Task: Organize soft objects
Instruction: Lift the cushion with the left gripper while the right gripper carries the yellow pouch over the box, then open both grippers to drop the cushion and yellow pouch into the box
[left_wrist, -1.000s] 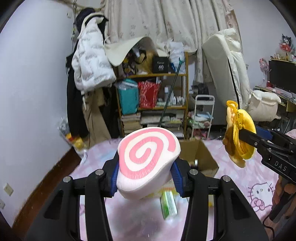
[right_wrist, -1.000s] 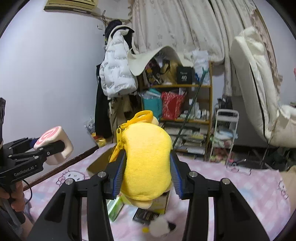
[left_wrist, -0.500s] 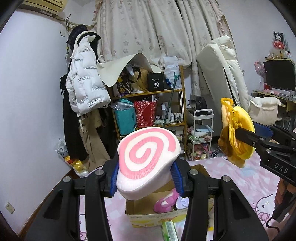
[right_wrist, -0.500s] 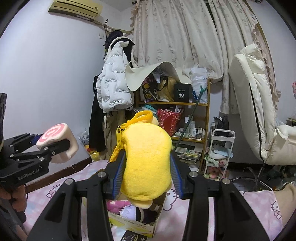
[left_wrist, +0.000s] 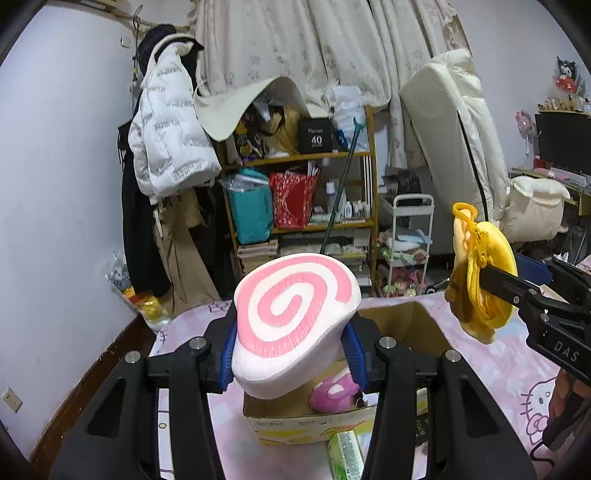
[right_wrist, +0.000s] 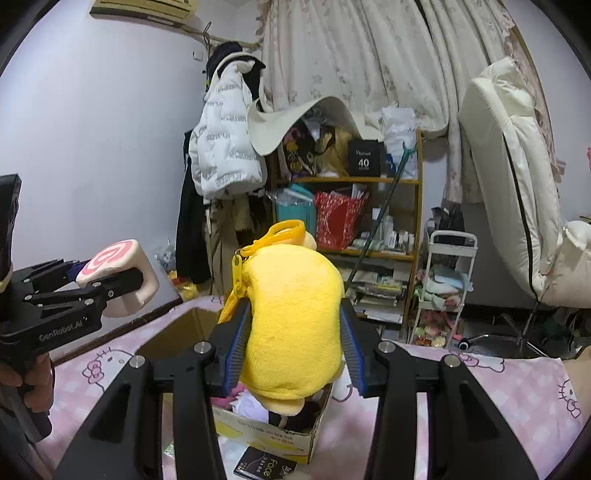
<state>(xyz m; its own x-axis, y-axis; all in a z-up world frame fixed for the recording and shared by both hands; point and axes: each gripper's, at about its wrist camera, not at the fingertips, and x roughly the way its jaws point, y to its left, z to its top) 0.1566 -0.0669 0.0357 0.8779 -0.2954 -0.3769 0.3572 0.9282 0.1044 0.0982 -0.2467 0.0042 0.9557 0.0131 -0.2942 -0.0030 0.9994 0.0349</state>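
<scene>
Left claw (left_wrist: 291, 339) clamped on pink-swirl plush roll (left_wrist: 291, 317); right claw (right_wrist: 293, 345) clamped on yellow plush pouch (right_wrist: 293, 314). Cardboard box (left_wrist: 424, 325) below both.

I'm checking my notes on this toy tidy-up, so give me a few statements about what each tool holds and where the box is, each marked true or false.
1. The left tool is shut on the pink swirl plush. True.
2. The right tool is empty. False: it grips the yellow plush pouch.
3. The cardboard box already holds a pink-and-white soft toy. True.
4. The box stands on bare wood floor. False: it sits on the pink cartoon-cat blanket.
5. The yellow pouch has a yellow clip loop at its top. True.
</scene>
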